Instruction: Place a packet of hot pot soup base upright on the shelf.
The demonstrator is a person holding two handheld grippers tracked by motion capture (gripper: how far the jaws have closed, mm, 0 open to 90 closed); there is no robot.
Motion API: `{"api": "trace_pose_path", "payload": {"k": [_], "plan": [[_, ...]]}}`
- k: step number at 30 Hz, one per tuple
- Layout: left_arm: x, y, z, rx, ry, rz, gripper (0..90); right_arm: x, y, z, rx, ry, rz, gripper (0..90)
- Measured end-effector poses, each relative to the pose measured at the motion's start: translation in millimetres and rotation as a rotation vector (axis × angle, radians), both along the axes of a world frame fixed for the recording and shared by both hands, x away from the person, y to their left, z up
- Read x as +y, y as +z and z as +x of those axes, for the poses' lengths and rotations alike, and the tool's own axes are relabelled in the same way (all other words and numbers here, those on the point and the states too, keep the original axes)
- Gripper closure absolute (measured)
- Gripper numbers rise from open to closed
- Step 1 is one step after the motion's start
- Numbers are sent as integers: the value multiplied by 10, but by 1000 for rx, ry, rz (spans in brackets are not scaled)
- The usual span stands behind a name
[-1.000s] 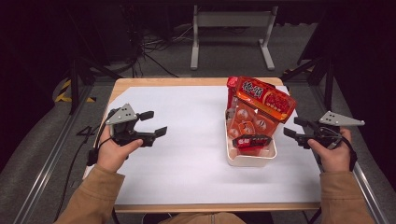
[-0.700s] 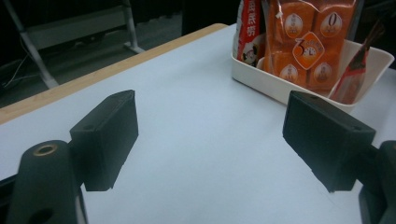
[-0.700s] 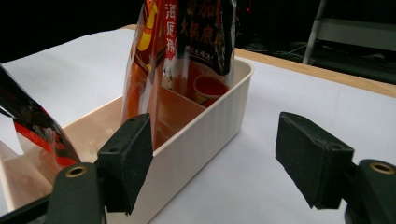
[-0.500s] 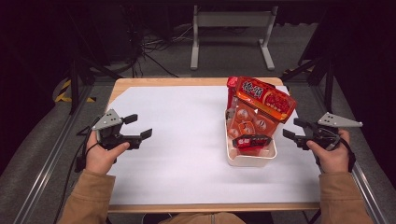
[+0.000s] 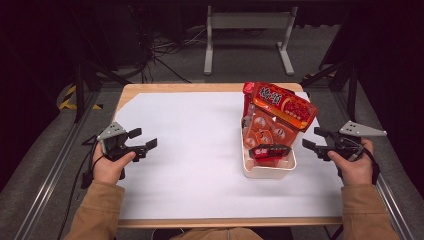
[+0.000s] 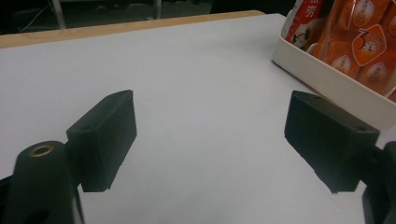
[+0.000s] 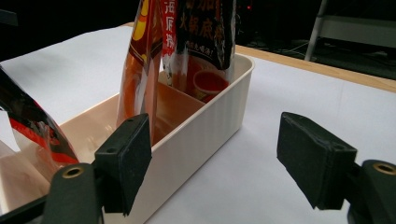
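I hold my left tongs [image 5: 141, 141] low over the near left part of the table [image 5: 190, 125], and their jaws are spread wide with nothing between them. My right tongs [image 5: 314, 141] hang at the near right side, spread wide too and holding nothing. Just to the left of my right tongs sits a white tub [image 5: 267, 169] full of red and orange snack bags [image 5: 272, 122]. From the right gripper view, the tub's [image 7: 205, 126] wall is right beside the left jaw. The tub is far to the right of my left tongs, well apart from them. Its long side runs away from me, and the bags stand up and lean out the far end. The table is covered in white, with a wood edge. Past it the room is dark, with cables [image 5: 165, 55] on the floor and a grey metal stand [image 5: 247, 30].
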State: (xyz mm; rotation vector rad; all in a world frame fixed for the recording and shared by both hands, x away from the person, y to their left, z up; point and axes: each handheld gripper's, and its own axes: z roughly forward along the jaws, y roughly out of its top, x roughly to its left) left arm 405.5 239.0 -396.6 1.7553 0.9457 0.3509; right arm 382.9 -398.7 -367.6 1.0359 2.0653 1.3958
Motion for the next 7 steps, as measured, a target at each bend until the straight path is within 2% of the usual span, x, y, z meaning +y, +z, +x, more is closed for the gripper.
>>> {"api": "trace_pose_path", "payload": {"k": [7], "plan": [[-1,-16,1,11,2,-2,178,-1,6,-5,-1,1,-6,289]]}}
